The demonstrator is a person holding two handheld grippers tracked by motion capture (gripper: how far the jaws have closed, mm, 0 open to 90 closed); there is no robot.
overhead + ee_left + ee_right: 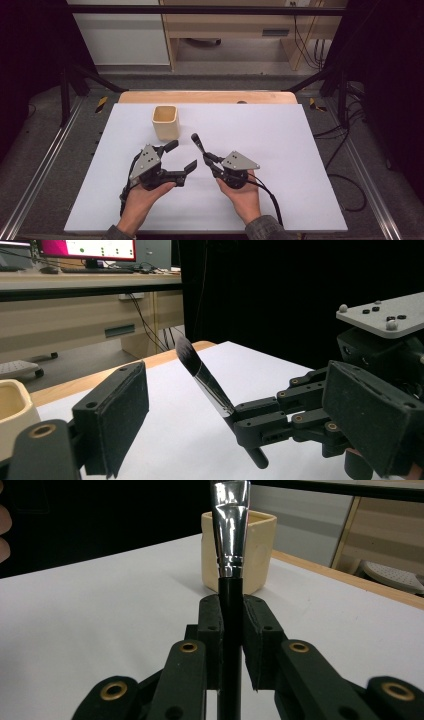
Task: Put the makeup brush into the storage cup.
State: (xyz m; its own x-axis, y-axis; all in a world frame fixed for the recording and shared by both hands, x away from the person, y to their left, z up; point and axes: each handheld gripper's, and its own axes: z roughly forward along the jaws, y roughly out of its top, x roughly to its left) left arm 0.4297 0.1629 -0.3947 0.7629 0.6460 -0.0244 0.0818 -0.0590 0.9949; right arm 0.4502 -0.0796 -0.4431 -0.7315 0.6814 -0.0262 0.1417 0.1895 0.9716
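High view: I have the right gripper [206, 157] clenched on the black handle of a makeup brush [198, 141], and the left gripper [181, 156] released, its jaws spread wide with nothing between them. The brush sits above the white table [300, 150], bristles up and tilted away from me toward the cream square cup [165, 122], which stands just beyond the left gripper. Right gripper view confirms the hold: both pads press the brush [230, 555] handle just below the silver ferrule, with the cup [260, 550] straight ahead behind it. Left gripper view shows the brush [202, 377] leaning from lower right to upper left, between and beyond my open jaws, cup [15, 405] rim at far left. My judgement: the brush's long axis points roughly at the cup, so the right hand carries it in; left is nearer the cup but idle.
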